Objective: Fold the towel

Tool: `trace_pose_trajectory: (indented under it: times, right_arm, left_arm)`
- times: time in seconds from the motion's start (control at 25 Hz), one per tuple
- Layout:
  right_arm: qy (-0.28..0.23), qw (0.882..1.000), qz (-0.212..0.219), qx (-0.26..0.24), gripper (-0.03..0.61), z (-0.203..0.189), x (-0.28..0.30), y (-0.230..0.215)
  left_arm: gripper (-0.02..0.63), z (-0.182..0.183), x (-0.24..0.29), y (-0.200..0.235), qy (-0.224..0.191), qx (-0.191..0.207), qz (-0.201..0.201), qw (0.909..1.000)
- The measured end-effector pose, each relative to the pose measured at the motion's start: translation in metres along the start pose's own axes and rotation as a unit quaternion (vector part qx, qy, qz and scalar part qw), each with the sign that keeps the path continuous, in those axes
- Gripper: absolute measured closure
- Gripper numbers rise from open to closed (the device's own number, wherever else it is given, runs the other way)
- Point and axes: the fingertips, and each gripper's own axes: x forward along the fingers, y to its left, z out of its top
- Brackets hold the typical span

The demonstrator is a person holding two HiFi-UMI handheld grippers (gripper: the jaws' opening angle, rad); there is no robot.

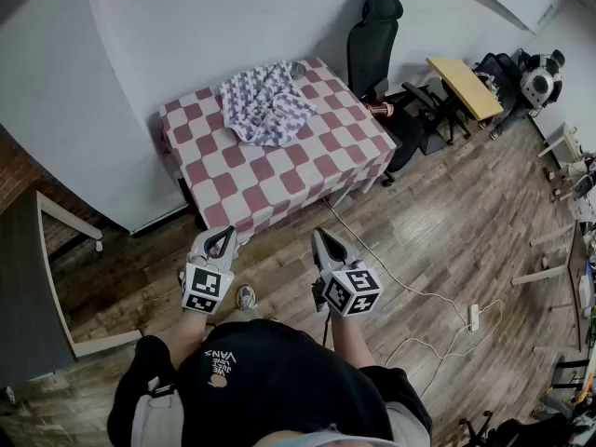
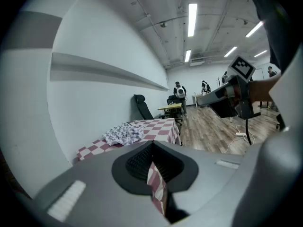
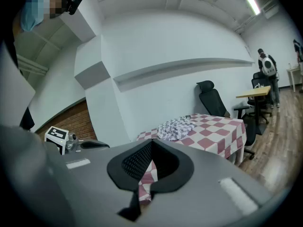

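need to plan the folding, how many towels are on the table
1. The towel lies crumpled on the far half of the table, toward the wall. A second one could be hidden inside the heap.

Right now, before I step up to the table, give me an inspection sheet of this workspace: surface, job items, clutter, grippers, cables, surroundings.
Surface: table under a red-and-white checked cloth, against the white wall.
Job's things: patterned towel crumpled in a heap on the table's far side, not folded.
Clutter: small brownish object at the table's right edge; too small to identify.
Grippers: left gripper and right gripper both shut, empty, short of the table.
Cables: white cable across the wood floor to a power strip.
Surroundings: black office chair, yellow desk.
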Motion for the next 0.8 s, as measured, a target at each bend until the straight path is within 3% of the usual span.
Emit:
trace_pose_trajectory:
  times: [0.36, 0.72, 0.8]
  right_arm:
    - [0.002, 1.0, 0.018, -0.002, 0.574, -0.019, -0.042, 0.005]
    - [-0.023, 0.999, 0.014, -0.019, 0.574, -0.006, -0.028, 0.002]
    - [-0.026, 0.999, -0.002, -0.026, 0.552, -0.001, -0.017, -0.007]
  left_arm:
    - [0.612, 0.0, -0.032, -0.045, -0.002, 0.006, 0.0, 1.0]
    - [0.608, 0.002, -0.018, -0.044, -0.018, -0.019, -0.033, 0.9991]
    - [0.504, 0.003, -0.004, -0.038, -0.024, -0.026, -0.042, 0.9985]
